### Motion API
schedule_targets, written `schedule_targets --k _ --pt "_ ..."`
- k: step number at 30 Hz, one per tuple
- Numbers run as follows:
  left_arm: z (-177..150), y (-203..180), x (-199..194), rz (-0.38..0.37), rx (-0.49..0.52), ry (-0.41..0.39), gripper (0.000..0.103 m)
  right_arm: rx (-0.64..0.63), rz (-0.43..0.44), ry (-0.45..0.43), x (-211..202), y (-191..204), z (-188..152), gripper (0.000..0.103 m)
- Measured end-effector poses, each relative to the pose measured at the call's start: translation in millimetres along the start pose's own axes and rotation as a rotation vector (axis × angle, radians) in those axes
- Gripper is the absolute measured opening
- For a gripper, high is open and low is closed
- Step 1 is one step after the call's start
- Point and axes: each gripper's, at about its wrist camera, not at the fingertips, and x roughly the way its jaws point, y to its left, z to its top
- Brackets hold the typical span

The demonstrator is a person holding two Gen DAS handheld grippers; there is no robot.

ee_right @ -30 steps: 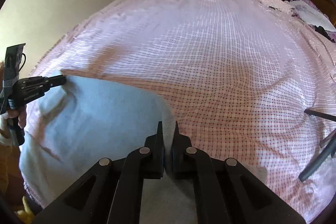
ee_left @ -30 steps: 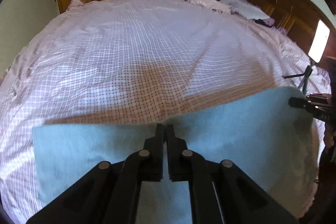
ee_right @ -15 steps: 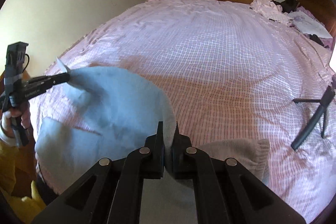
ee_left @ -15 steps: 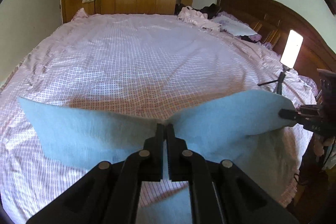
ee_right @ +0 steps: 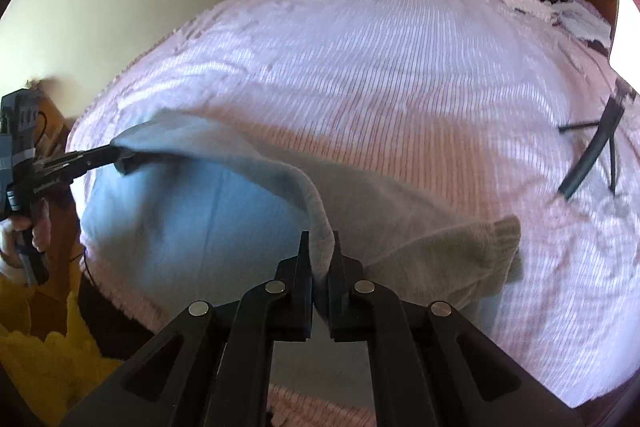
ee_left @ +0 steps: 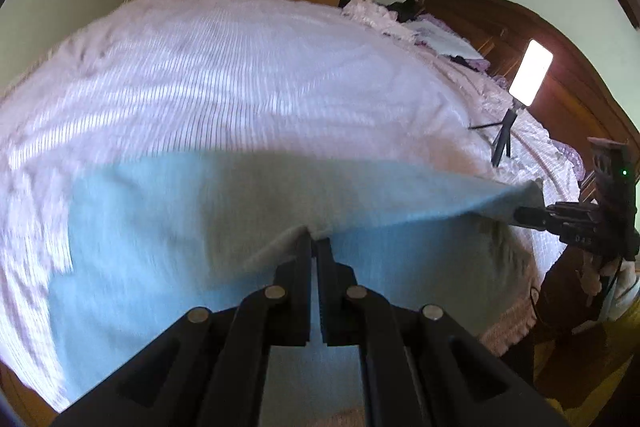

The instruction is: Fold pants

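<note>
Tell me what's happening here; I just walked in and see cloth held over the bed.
A person is folding light blue pants on a bed with a pink checked cover. The left gripper and the right gripper are each shut on an edge of the fabric, holding that edge lifted above the lower layer lying on the bed. The fold is not yet laid down.

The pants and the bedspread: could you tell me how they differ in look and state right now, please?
The pants are plain light blue; the bedspread is pink with a fine check. The pants are partly lifted, one edge pinched by the left gripper and the right gripper; the bedspread lies spread flat over the bed. The pants cover only the near part, the bedspread the whole bed. Both are soft fabric.
</note>
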Motion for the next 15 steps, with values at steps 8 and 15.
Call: schedule_targets --k 8,15 --pt "-38.7 26.8 24.8 -0.015 -0.128 0.113 0.003 0.057 -0.086 0.076 39.5 0.1 -48.3 0.001" --pt "-59.2 69.1 42.1 0.02 -0.341 0.205 0.012 0.285 -0.095 0.031 61.3 -13.5 -84.4 0.02"
